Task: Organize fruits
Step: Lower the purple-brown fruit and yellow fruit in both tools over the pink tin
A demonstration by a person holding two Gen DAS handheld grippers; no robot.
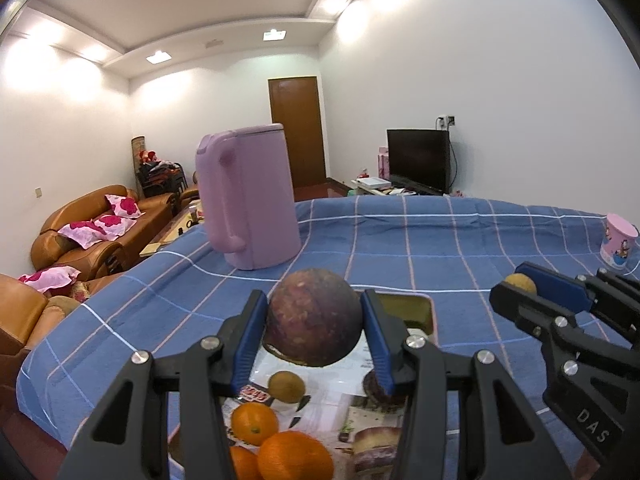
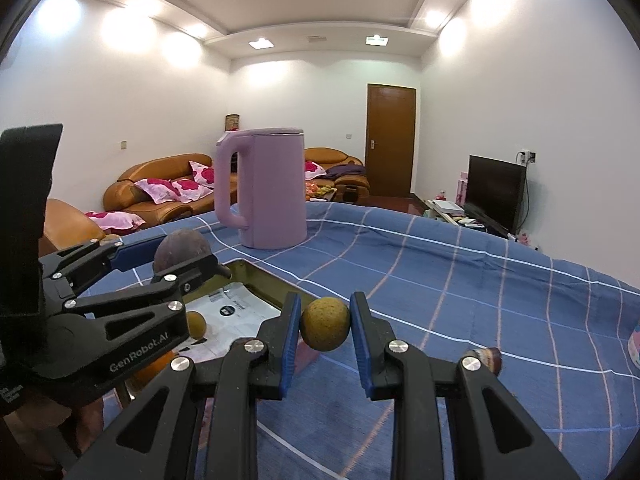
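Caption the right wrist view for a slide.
Right gripper holds a small tan fruit above the blue checked cloth, beside the fruit tray.

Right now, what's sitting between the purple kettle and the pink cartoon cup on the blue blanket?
Nothing: the left wrist view shows only bare checked blanket between the kettle and the cup.

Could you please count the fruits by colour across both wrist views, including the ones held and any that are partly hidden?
Dark purple round fruits: 3
Small yellow-brown round fruits: 2
Bright orange round oranges: 3
Total: 8
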